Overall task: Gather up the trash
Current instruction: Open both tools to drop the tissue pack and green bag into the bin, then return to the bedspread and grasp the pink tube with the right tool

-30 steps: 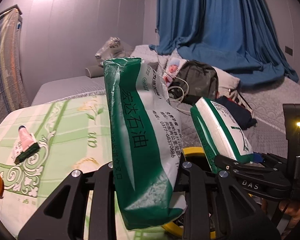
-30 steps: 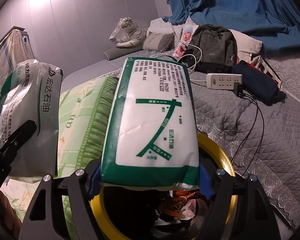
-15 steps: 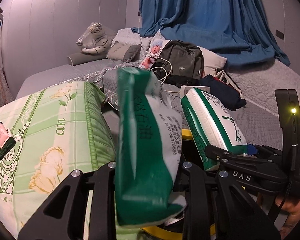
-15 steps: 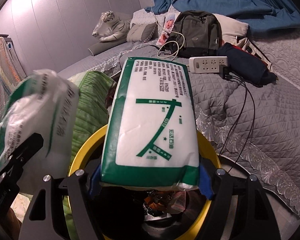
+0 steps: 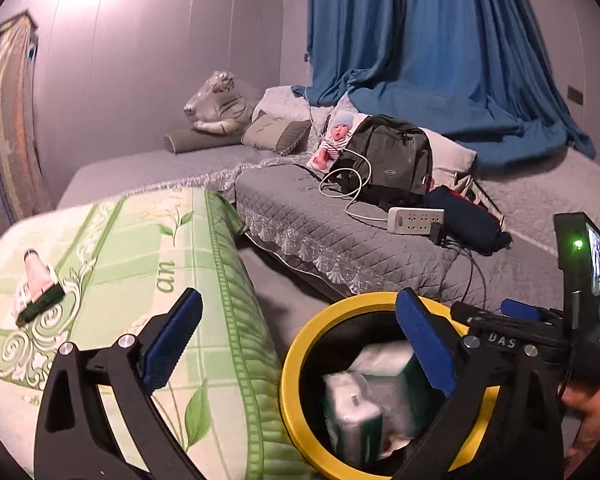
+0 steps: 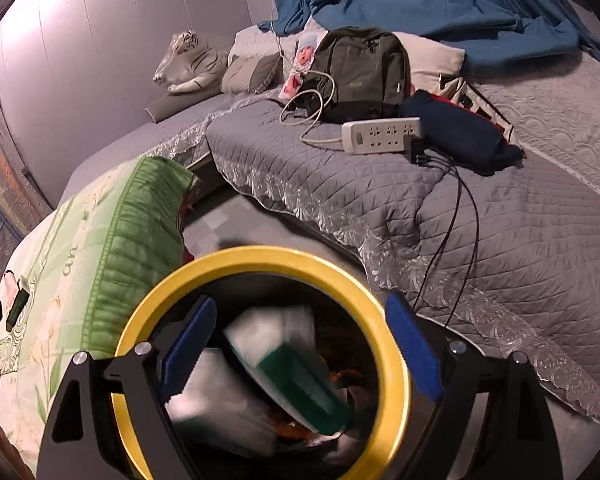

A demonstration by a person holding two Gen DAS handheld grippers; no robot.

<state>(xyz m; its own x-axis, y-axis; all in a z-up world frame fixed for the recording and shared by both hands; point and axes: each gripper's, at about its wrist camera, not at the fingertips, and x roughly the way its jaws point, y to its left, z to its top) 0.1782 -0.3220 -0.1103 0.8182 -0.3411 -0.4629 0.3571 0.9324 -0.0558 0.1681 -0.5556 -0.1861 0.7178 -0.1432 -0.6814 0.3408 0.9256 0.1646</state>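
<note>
Beside the bed (image 6: 500, 240), both tongs (image 5: 296, 336) (image 6: 300, 344) gape over packets (image 6: 268, 372) in the bin (image 6: 260, 258).

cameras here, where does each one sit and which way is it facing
Left wrist: on the left gripper, over the green quilt and bin, facing the bed; its open fingers show, plus the right gripper and a hand.
Right wrist: on the right gripper, straight over the bin, facing the bed; only its open fingers show.
Shared: bin with two green-white packs inside, quilt, backpack, power strip.
</note>
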